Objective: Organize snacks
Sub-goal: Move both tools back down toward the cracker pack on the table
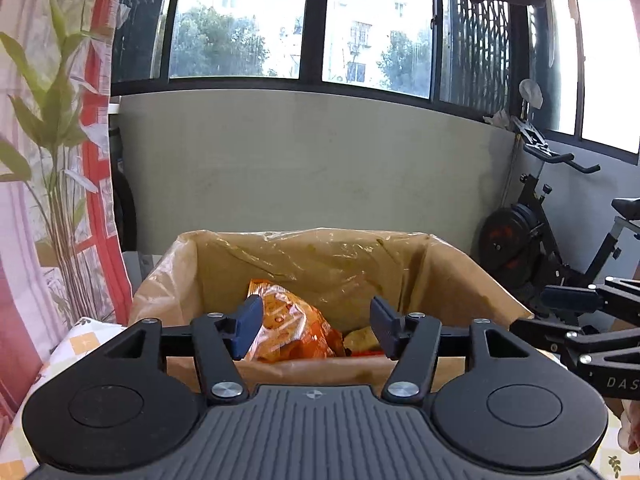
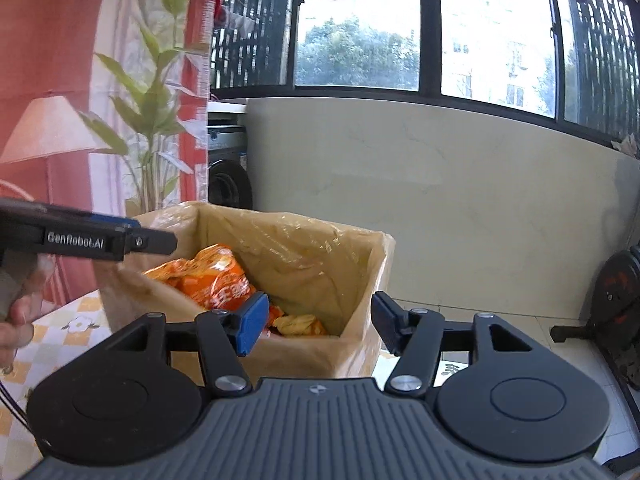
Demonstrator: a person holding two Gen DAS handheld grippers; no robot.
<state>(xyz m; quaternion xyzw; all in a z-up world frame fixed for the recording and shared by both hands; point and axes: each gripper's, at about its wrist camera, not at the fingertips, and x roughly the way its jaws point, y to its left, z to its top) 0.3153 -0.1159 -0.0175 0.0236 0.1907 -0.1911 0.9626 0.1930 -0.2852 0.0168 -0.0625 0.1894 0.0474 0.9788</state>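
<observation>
A cardboard box lined with clear plastic stands on the table, also seen in the right wrist view as the box. Inside lies an orange snack bag, and the same bag shows with a yellowish packet beside it. My left gripper hovers over the box's near rim, open, with the bag below and beyond its blue pads, not pinched. My right gripper is open above the box's right corner, nothing between its fingers. It appears at the right edge of the left wrist view.
A checkered tablecloth covers the table. A hand holds the left gripper body. A potted plant and red curtain stand left. An exercise bike is at the right; a washing machine sits behind the box.
</observation>
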